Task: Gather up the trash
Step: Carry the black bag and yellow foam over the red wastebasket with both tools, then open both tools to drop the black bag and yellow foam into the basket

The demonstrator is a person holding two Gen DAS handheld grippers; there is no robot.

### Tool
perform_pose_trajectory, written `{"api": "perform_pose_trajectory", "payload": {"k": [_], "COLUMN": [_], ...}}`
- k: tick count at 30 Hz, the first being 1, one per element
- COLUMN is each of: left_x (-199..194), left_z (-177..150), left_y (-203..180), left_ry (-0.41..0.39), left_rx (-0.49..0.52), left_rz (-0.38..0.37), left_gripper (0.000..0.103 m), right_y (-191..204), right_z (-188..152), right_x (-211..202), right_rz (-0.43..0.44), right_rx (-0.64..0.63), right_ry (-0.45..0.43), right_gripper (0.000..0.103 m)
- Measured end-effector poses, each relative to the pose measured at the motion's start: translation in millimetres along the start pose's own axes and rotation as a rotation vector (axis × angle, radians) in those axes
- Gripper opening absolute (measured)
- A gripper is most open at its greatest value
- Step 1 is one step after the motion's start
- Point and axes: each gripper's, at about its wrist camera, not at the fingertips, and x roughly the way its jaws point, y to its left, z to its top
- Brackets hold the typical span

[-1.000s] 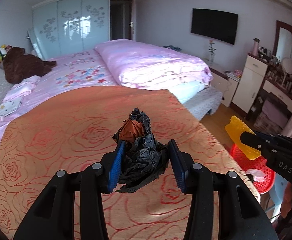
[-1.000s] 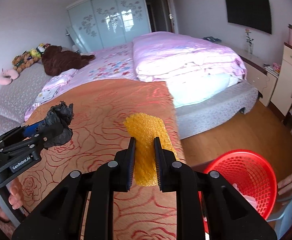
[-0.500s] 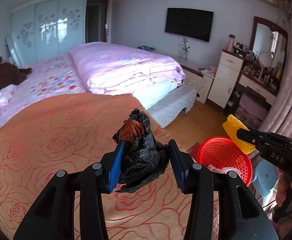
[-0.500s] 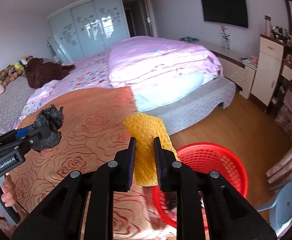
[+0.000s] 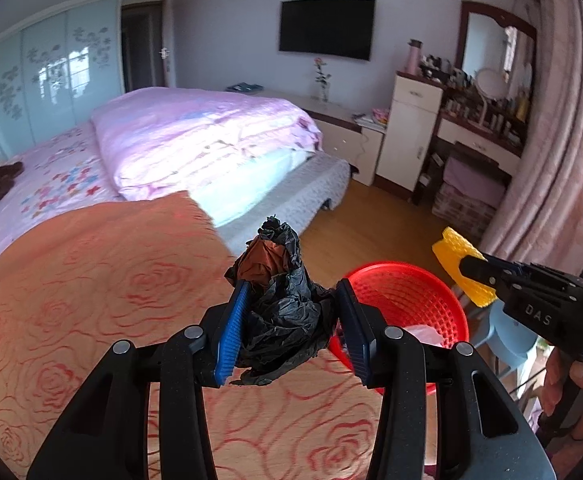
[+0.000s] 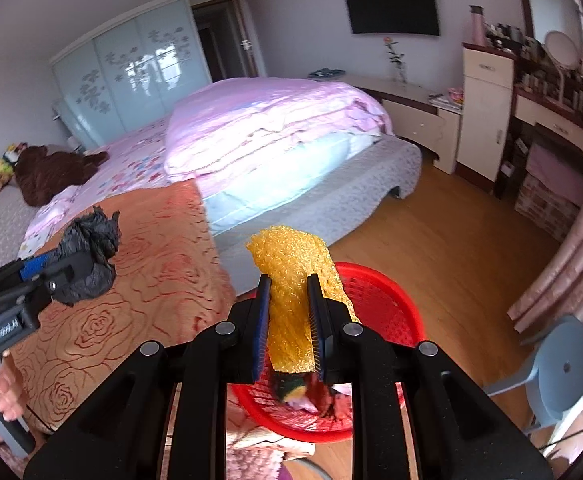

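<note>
The left gripper (image 5: 289, 320) has its jaws partly open and pressed against a crumpled black plastic bag (image 5: 281, 312), which bulges out above and below the blue pads; something brown shows at the bag's top. It is held above the near edge of the bed's orange rose-patterned blanket (image 5: 91, 288), just left of the red basket (image 5: 411, 300) standing on the wooden floor (image 6: 451, 248).

The right gripper (image 6: 289, 316) has its jaws drawn almost together, pinching a strip of yellow bubble wrap (image 6: 295, 280) that sticks up past the pads and hangs below them. From the right wrist view this strip sits directly over the red basket (image 6: 379, 320), which already holds a few scraps, though they are too blurred and hidden to name with confidence. In the left wrist view the right gripper (image 5: 469, 270) appears to the right of the basket, yellow bubble wrap (image 5: 461, 266) at its tip.

A pink folded duvet (image 6: 267, 128) lies far on the bed, and a pale blue stool (image 6: 559, 368) stands right of the basket.
</note>
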Motion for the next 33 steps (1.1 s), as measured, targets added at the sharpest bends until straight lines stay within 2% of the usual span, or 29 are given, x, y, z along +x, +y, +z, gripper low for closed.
{"api": "perform_pose_trajectory", "payload": {"k": [13, 25, 33], "left_x": [38.4, 74.7, 96.5], "left_z": [-0.1, -3.7, -9.0], "left_y": [-39.3, -62.6, -76.2], "left_ry": [0.058, 0.122, 0.172], "left_rx": [0.071, 0.126, 0.183], "left_rz": [-0.048, -0.039, -0.057], "left_gripper": [0.043, 0.043, 0.043], "right_y": [-28.2, -43.3, -53.3], "right_z": [-5.7, -11.4, -18.1], "right_x": [9.6, 33.1, 44.1], "right_rz": [-0.060, -0.081, -0.088], "right_rx": [0.061, 0.096, 0.124], "right_ry": [0.022, 0.079, 0.112], "right_gripper": [0.018, 0.018, 0.019]}}
